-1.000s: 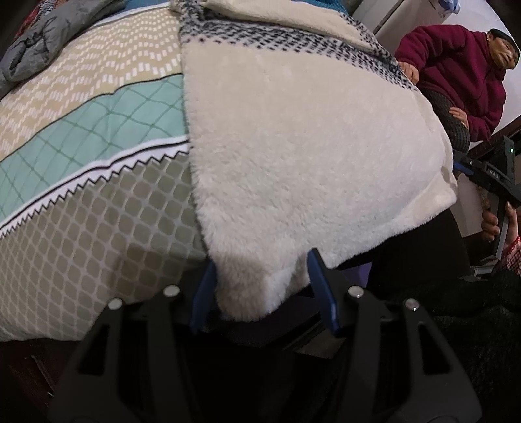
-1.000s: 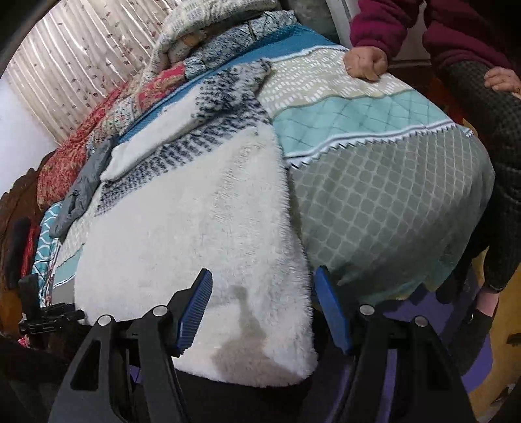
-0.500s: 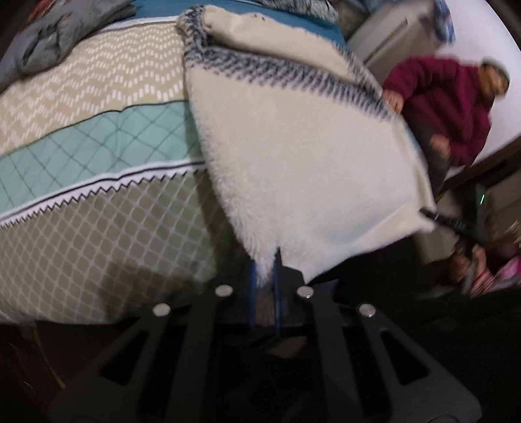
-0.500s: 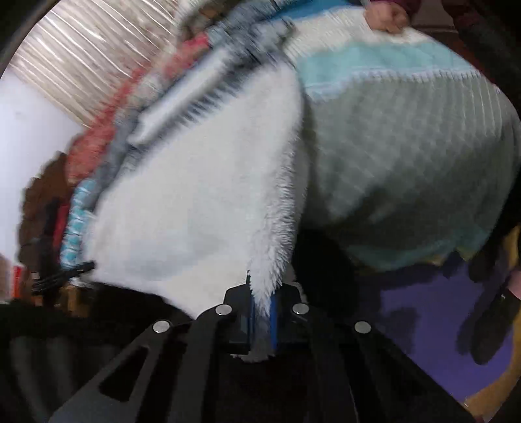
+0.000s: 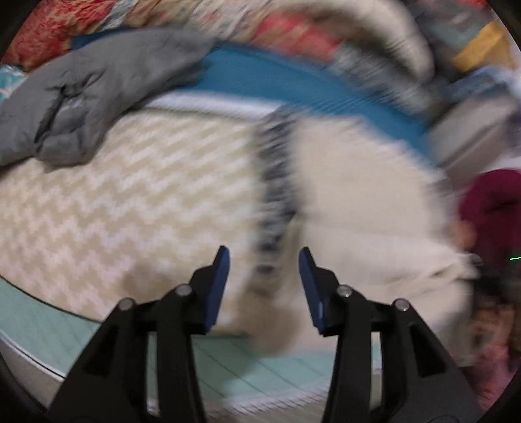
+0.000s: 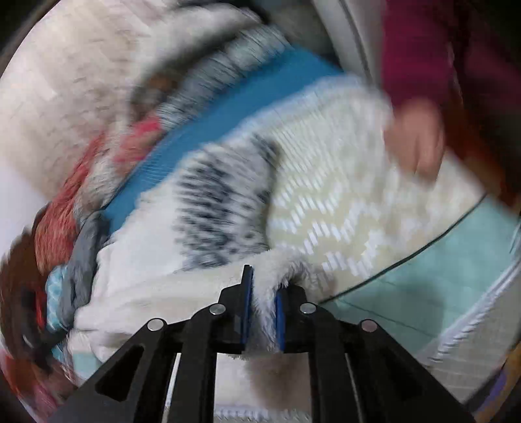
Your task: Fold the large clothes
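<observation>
A large cream fleece garment (image 5: 364,208) with a dark speckled band (image 5: 276,182) lies on the patterned bedspread (image 5: 130,201); the views are blurred by motion. My left gripper (image 5: 263,286) is open just above the garment's near left edge, with nothing between its blue pads. My right gripper (image 6: 262,312) is shut on a fluffy corner of the garment (image 6: 270,293), held over the folded cream cloth (image 6: 156,286) and its speckled band (image 6: 218,211).
A grey padded jacket (image 5: 84,97) lies at the back left of the bed. A person in a maroon top (image 6: 423,48) stands at the right with a hand (image 6: 416,136) on the bedspread. Red and blue quilts (image 5: 293,29) are piled behind.
Both grippers closed on the garment's bottom corners and carried them up over the bed. The left gripper has since opened and let go; the right still grips its corner.
</observation>
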### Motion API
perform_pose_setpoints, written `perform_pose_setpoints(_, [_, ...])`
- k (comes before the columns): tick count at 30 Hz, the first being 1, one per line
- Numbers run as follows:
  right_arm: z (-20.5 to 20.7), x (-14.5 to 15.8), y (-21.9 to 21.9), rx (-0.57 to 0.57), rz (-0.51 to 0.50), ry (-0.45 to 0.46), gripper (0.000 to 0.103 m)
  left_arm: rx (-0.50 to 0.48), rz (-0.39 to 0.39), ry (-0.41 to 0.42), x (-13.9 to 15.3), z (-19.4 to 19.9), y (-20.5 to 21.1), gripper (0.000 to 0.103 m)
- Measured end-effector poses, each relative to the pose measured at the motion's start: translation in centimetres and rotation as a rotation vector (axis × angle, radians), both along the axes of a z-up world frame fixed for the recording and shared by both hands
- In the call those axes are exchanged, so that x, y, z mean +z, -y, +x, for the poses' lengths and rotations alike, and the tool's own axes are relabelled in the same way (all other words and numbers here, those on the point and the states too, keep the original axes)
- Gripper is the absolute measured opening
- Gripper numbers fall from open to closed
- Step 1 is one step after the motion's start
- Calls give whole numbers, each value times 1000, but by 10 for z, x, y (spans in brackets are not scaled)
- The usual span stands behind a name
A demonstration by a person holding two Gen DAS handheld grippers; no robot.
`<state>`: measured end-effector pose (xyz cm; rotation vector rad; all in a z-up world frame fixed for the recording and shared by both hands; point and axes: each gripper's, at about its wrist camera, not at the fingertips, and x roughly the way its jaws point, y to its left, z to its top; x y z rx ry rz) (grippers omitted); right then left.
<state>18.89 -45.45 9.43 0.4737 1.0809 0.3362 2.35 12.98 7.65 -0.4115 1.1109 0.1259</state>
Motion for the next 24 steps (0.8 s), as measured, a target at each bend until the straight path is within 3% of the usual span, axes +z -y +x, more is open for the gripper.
perform_pose_setpoints(1, [1,-8,9,-31,77,-24,0,11,-11,-34,-7,2,-4,42])
perform_pose_setpoints(3, [-7,-7,25,-74,200,18,3,32,-101,51,1,-14,-18,42])
perform_pose_setpoints(5, [-20,-2,36,-88,271,52,15,42,-76,135,15,-33,-25,42])
perform_pose_setpoints(7, [-35,13,43,-96,227,107,25,17,-62,182,23,-42,-23,47])
perform_pose_setpoints(9, [-61,31,47,-105,100,233,58,-42,-36,202,28,-40,-6,62])
perform_pose_setpoints(10, [-71,36,45,-107,38,283,66,-72,-13,204,27,-38,1,72])
perform_pose_setpoints(12, [-91,34,40,-72,-84,332,72,-130,49,190,22,-33,19,72])
perform_pose_setpoints(14, [-91,23,27,-34,-127,293,72,-157,51,143,6,-29,34,73])
perform_pose_setpoints(16, [-85,8,21,-3,-180,240,70,-156,41,126,-5,-31,40,72])
perform_pose_setpoints(17, [-81,2,16,22,-191,209,46,-146,47,127,-7,-31,44,60])
perform_pose_setpoints(18, [-76,-3,10,51,-207,179,3,-150,41,119,-8,-32,48,42])
perform_pose_setpoints(19, [-73,-5,7,55,-212,161,0,-161,26,97,-9,-31,50,3])
perform_pose_setpoints(22, [-87,17,13,6,-194,220,0,-157,12,71,5,-47,52,3])
perform_pose_setpoints(24, [-104,25,18,-21,-251,233,0,-144,-26,34,12,-63,49,3])
